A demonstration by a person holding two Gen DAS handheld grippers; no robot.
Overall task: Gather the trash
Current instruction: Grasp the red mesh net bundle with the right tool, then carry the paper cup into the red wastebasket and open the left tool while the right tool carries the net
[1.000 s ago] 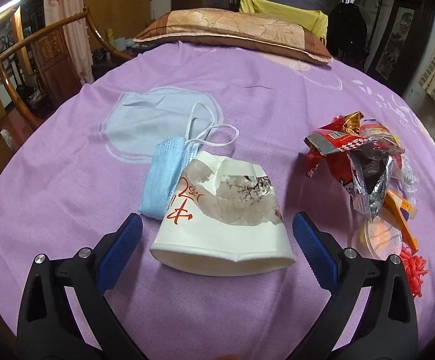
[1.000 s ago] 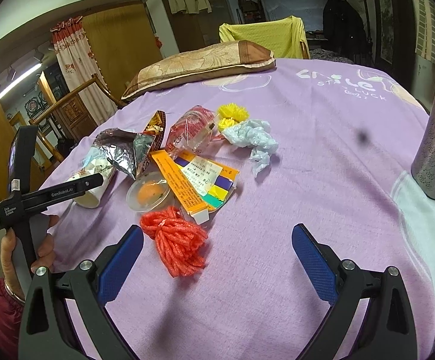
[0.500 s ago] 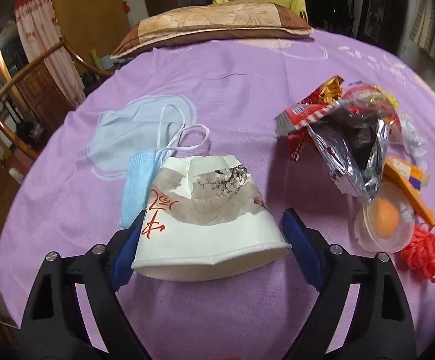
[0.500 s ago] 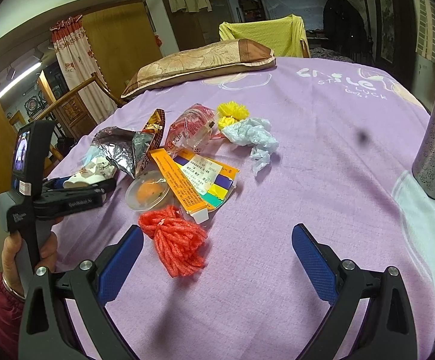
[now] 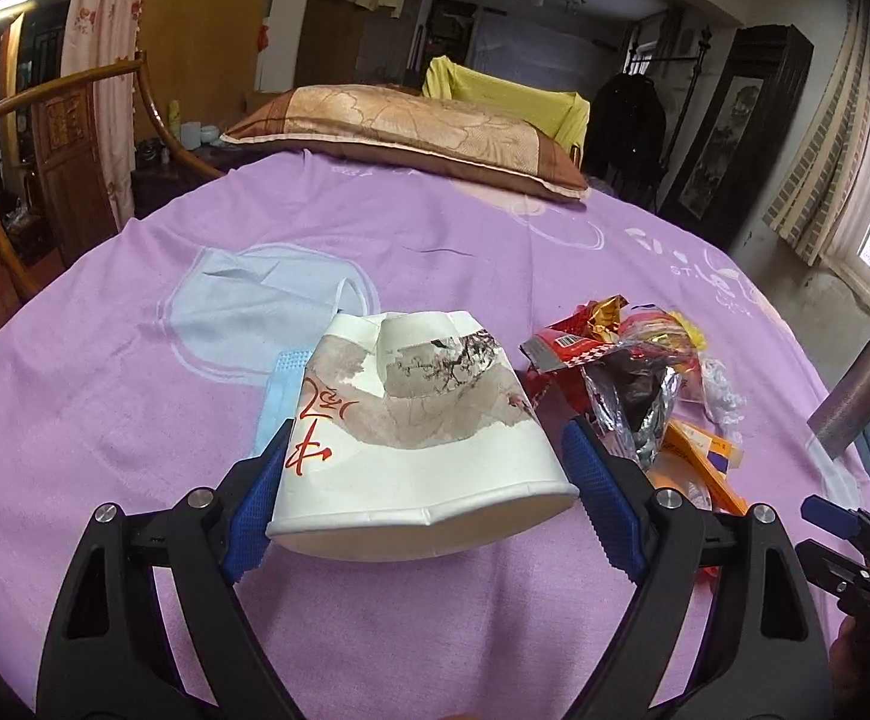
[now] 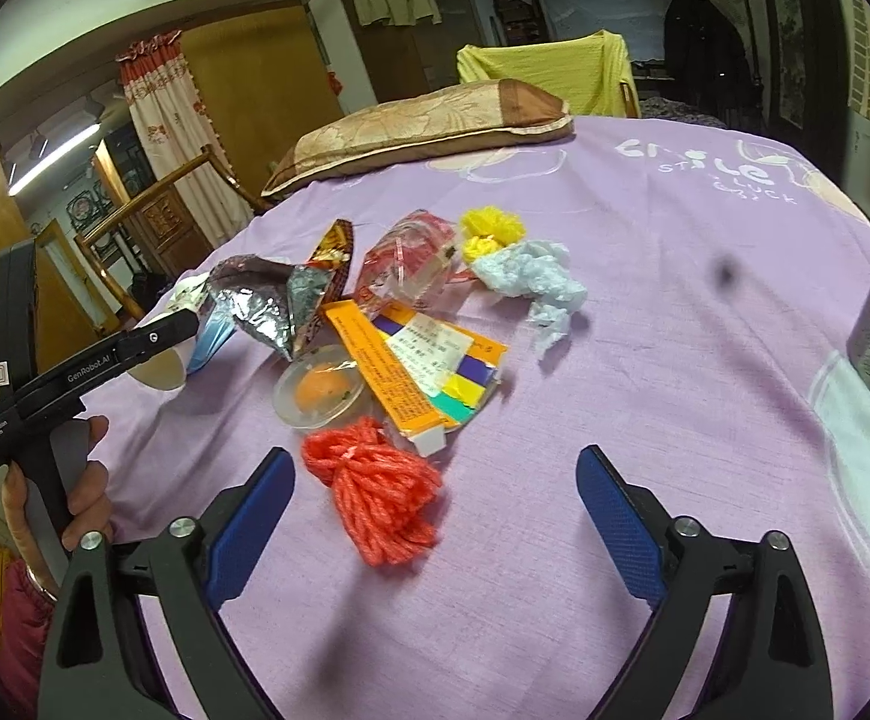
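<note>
My left gripper [image 5: 423, 492] clamps the crushed paper cup [image 5: 417, 438] on the purple bedsheet [image 5: 135, 360] — it hides most of the blue face mask [image 5: 276, 396]. Right of it lies the trash pile; a clear lid [image 6: 322, 394] holds something orange, hard to identify. My right gripper [image 6: 429, 528] is closing — nothing between its jaws, red yarn [image 6: 381, 501] just beyond.

The left tool [image 6: 153, 339] bears "GenRobot.AI" on its arm. "Smile" is printed white on the purple bedsheet [image 6: 705, 312] near its far edge. Red brush characters on the paper cup [image 5: 417, 438] are unreadable.
</note>
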